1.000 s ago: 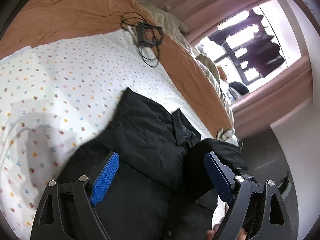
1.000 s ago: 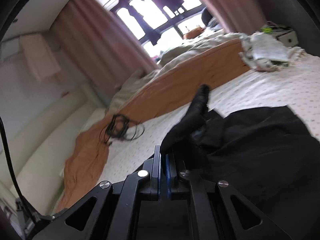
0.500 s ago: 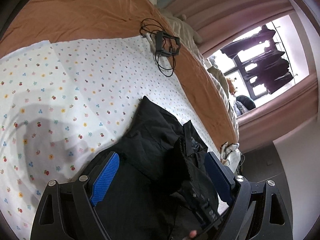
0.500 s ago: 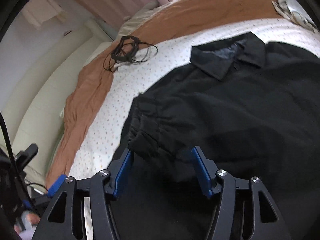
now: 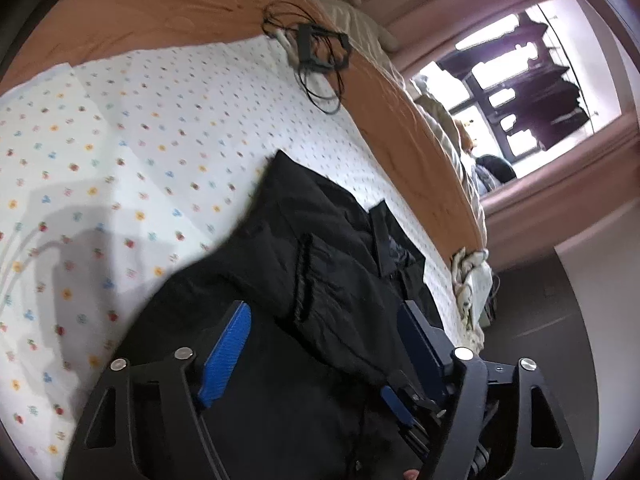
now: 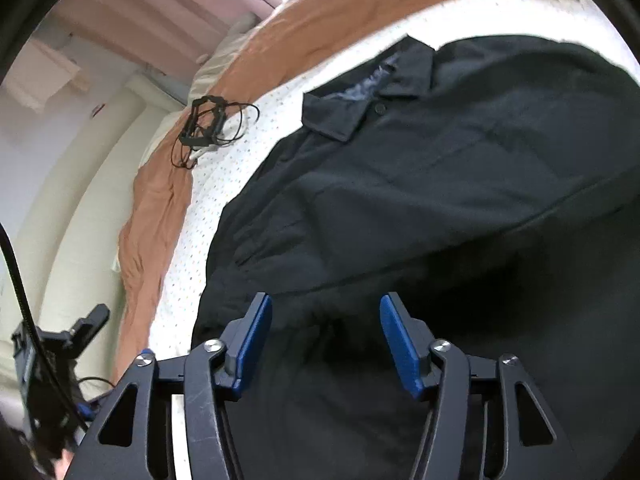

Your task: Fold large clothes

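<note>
Right wrist view: the black jacket [image 6: 420, 168] lies spread on the dotted sheet [image 6: 224, 184] — collar toward the orange blanket [image 6: 160, 200]. Both the right gripper [image 6: 324, 336] and left gripper [image 5: 324, 340] are closing, pads apart over jacket fabric — gripping nothing.

The left gripper [image 5: 324, 336] is held tilted down over the black jacket [image 5: 320, 240], jaws closing with a cloth fold between them. The right gripper [image 6: 326, 332] is angled down above the jacket's cuff, jaws closing, pads [image 6: 256, 332] apart.
</note>
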Tool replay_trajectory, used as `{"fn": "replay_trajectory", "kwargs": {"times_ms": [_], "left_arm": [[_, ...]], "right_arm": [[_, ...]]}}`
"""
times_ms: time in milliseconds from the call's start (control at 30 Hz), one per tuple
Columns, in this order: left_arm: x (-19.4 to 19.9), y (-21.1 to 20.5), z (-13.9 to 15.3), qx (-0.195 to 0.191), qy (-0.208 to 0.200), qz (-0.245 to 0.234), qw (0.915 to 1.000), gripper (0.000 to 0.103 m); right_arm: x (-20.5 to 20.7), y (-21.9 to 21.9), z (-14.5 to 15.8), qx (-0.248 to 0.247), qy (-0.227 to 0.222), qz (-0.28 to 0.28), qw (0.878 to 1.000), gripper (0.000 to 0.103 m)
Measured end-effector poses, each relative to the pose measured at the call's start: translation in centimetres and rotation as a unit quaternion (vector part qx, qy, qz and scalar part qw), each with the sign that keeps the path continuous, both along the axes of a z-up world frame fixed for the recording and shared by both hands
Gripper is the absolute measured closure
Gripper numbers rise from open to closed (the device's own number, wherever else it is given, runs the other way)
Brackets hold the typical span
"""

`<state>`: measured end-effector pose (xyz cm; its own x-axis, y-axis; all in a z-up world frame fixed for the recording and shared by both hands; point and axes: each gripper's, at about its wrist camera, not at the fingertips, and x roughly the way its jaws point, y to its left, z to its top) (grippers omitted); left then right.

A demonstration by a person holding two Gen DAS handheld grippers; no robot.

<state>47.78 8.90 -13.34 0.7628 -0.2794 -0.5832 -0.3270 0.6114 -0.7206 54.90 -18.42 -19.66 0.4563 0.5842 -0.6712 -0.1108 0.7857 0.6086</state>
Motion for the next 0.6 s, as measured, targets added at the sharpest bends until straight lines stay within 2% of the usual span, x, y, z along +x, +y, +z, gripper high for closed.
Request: {"fn": "replay_trajectory", "kwargs": {"times_ms": [133, 233, 400, 600], "left_arm": [[0.2, -0.3, -0.3, 0.001, 0.006, -0.004, 1.0, 0.031], [0.1, 0.1, -0.6, -0.004, 0.01, 0.004, 0.9999, 0.031], [-0.1, 0.5, -0.7, -0.012, 0.011, 0.01, 0.9998, 0.031], [-0.2, 0.6, -0.6, -0.016, 0.01, 0.011, 0.9998, 0.031]], "right_arm": [[0.8, 0.6, -1.7, 0.03, 0.033, 0.005, 0.999, 0.052], [1.4, 1.1, -3.1, 0.04, 0.053, 0.008, 0.998, 0.066], [1.8, 1.0, -4.0, 0.065, 0.055, -0.005, 0.996, 0.095], [2.1, 2.3, -2.0, 0.079, 0.014, 0.009, 0.997, 0.098]]}}
